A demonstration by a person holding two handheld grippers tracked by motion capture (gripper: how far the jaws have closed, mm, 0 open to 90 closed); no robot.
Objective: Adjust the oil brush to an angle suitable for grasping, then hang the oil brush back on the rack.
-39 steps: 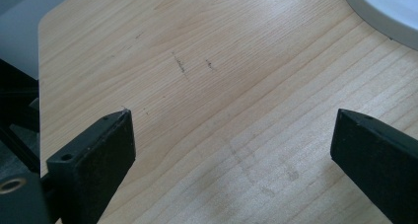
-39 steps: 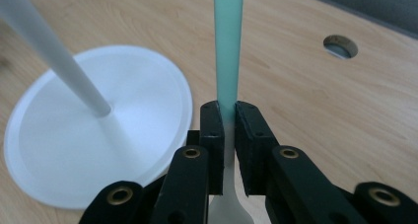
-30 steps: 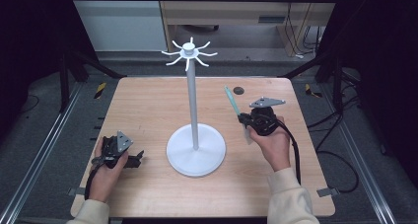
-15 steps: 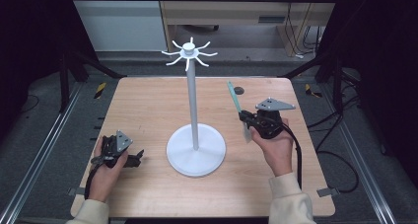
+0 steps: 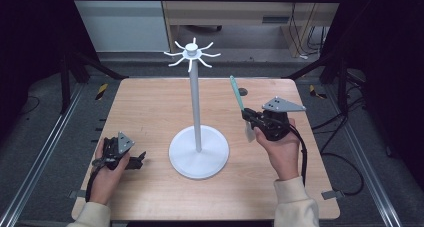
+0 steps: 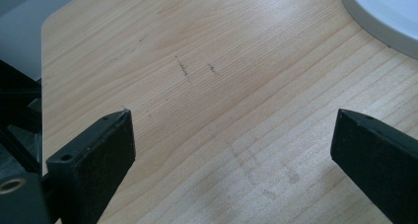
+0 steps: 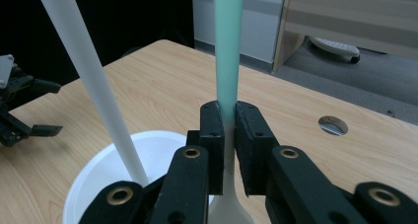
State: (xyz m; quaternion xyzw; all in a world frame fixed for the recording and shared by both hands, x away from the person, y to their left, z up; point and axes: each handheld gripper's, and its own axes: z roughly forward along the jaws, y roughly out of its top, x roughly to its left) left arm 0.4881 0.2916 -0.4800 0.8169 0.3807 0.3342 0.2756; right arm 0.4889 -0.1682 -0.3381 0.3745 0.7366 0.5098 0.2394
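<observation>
A white stand rises mid-table, with a thin pole, a round base and a ring of hooks on top. To its right my right gripper is shut on a utensil with a green handle that points up and away, its white head hanging below. In the right gripper view the jaws pinch the utensil beside the pole. My left gripper rests at the front left, open over bare wood.
The wooden table has a small round hole at the back right. The stand's base edge lies just beyond my left gripper. Metal frame rails run along both sides of the table, and a cable trails from the right hand.
My right gripper has risen a little with the utensil, whose green tip now stands higher and farther from the person. The left gripper has stayed put.
</observation>
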